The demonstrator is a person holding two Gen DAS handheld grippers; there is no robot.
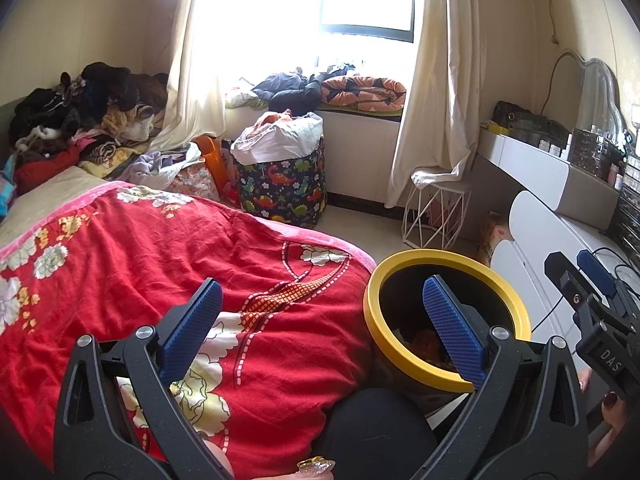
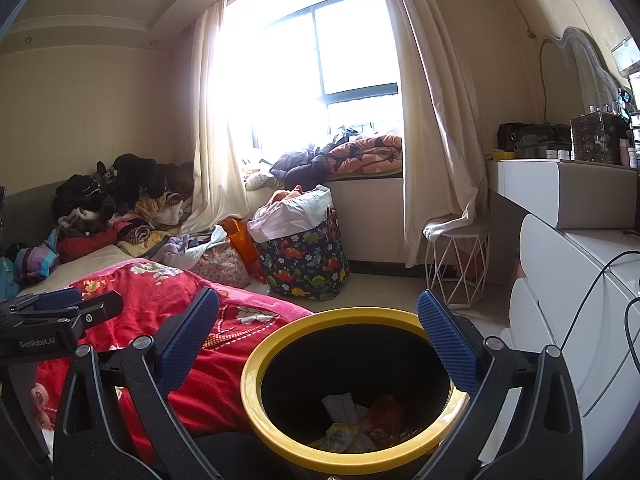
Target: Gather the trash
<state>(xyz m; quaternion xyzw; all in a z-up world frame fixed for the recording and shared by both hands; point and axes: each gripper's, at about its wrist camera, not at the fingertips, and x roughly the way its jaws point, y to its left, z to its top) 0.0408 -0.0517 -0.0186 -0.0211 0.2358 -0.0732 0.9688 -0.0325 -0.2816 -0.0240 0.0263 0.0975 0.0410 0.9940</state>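
A black trash bin with a yellow rim [image 2: 256, 364] stands on the floor between the bed and the white drawers; it also shows in the left wrist view [image 1: 504, 292]. Crumpled wrappers and paper trash [image 2: 352, 424] lie at its bottom. My right gripper [image 2: 318, 316] is open and empty, held just above the bin's mouth. My left gripper [image 1: 324, 300] is open and empty, over the red blanket [image 1: 160, 264] with its right finger over the bin. The right gripper shows at the right edge of the left wrist view [image 1: 576, 268].
A bed with the red flowered blanket [image 2: 168, 300] fills the left. A dinosaur-print laundry bag [image 2: 304, 256] and a white wire stool [image 2: 456, 264] stand by the window. White drawers [image 2: 568, 312] with cables and a cluttered vanity are at the right. Piled clothes [image 1: 80, 112] lie on the bed's far end.
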